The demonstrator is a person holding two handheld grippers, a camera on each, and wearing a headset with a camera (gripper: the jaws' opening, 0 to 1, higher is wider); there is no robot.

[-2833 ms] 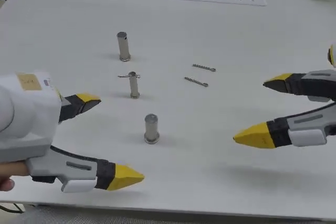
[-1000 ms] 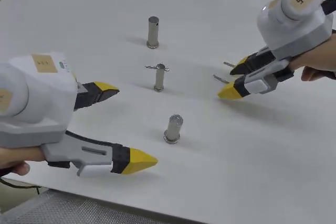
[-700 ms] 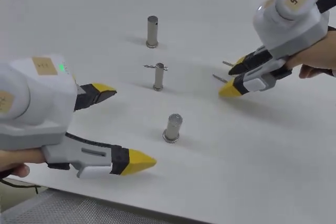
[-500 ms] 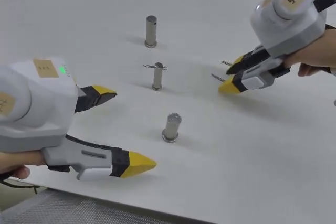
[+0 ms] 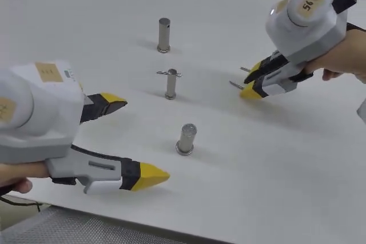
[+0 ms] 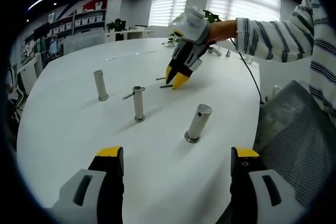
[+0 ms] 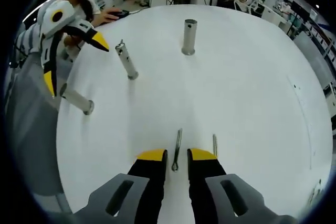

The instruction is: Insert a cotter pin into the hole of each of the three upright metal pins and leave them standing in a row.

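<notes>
1. The white counter (image 5: 286, 158) has everything sitting on it.
2. My left gripper (image 5: 143, 139): fingers spread wide with nothing in them, hovering near the near pin (image 5: 186, 139).
3. My right gripper (image 5: 247, 87): fingers just a narrow slit apart, tips down at the counter. They straddle a loose cotter pin (image 7: 178, 149) lying flat, not pinched as far as I can see.
4. All three metal pins stand upright in a row, so add the far pin (image 5: 164, 34) and the middle pin (image 5: 171, 84).
5. The middle pin has a fitted cotter pin (image 5: 168, 73) through its top. A second loose cotter pin (image 7: 214, 144) lies just beside my right fingers.
</notes>
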